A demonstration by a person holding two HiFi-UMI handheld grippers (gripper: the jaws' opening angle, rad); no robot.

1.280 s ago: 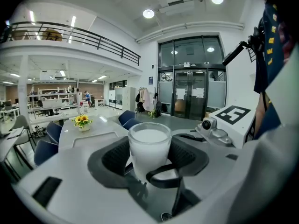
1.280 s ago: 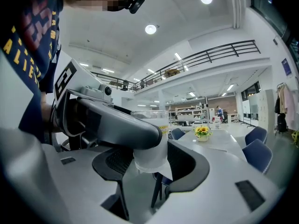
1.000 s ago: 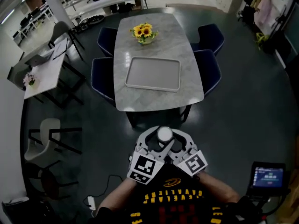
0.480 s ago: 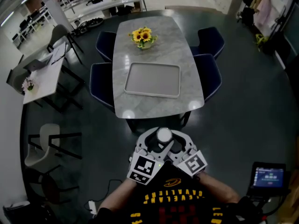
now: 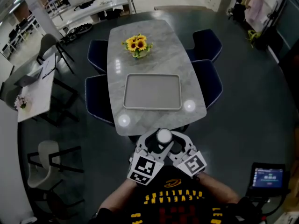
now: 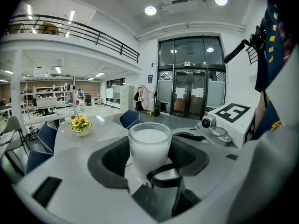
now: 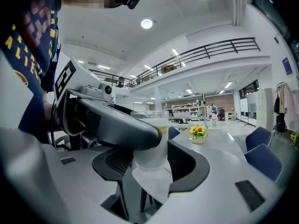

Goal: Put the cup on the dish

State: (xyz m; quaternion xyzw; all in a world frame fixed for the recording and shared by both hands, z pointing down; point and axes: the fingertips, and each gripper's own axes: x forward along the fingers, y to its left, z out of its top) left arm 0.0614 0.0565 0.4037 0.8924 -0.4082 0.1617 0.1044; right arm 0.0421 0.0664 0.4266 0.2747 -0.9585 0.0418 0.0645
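Left gripper: jaws clenched on white cup | Right gripper: jaws grasping the same cup | Cup: held in the air, short of the marble bench | Dish: grey rectangle on the bench, sunflowers behind it

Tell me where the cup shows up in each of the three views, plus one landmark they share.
Head view: cup low centre, just short of the table's near edge.
Left gripper view: cup dead centre, between the jaws.
Right gripper view: cup centre, between the jaws, its rim partly hidden.
Shared landmark: the sunflowers on the table.
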